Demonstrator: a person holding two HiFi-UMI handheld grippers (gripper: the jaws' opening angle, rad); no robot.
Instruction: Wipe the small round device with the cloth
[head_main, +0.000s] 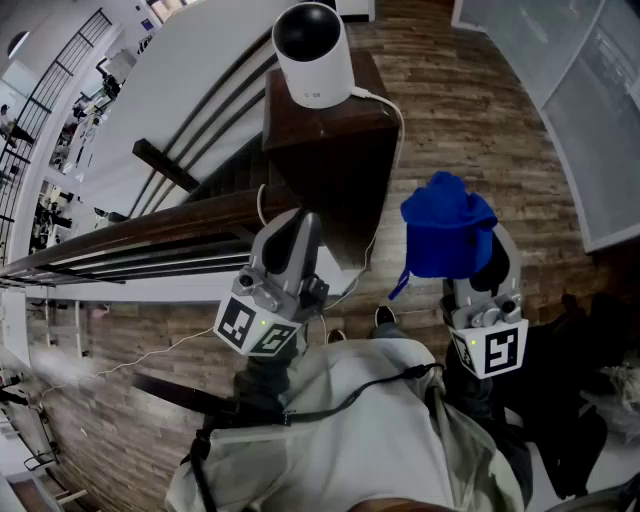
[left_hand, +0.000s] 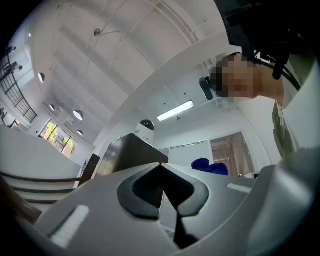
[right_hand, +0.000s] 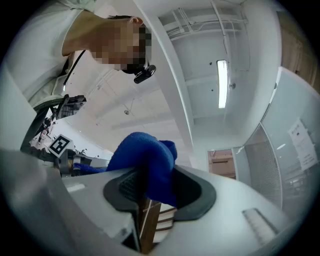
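The small round device (head_main: 313, 50), white with a black face, stands on top of a dark wooden post (head_main: 335, 160) ahead of me; the left gripper view shows this device (left_hand: 145, 126) far off. My right gripper (head_main: 495, 265) is shut on a bunched blue cloth (head_main: 447, 225), held up to the right of the post and well short of the device. The cloth (right_hand: 146, 160) bulges out between the jaws of that right gripper (right_hand: 150, 192). My left gripper (head_main: 303, 225) is shut and holds nothing, just below the post, its tips (left_hand: 161, 167) meeting.
A white cable (head_main: 385, 110) runs from the device down the post to the wooden floor (head_main: 480, 110). A dark handrail (head_main: 130, 235) and stair stringers lie at the left. Glass panels (head_main: 590, 110) stand at the right. The person's torso fills the bottom.
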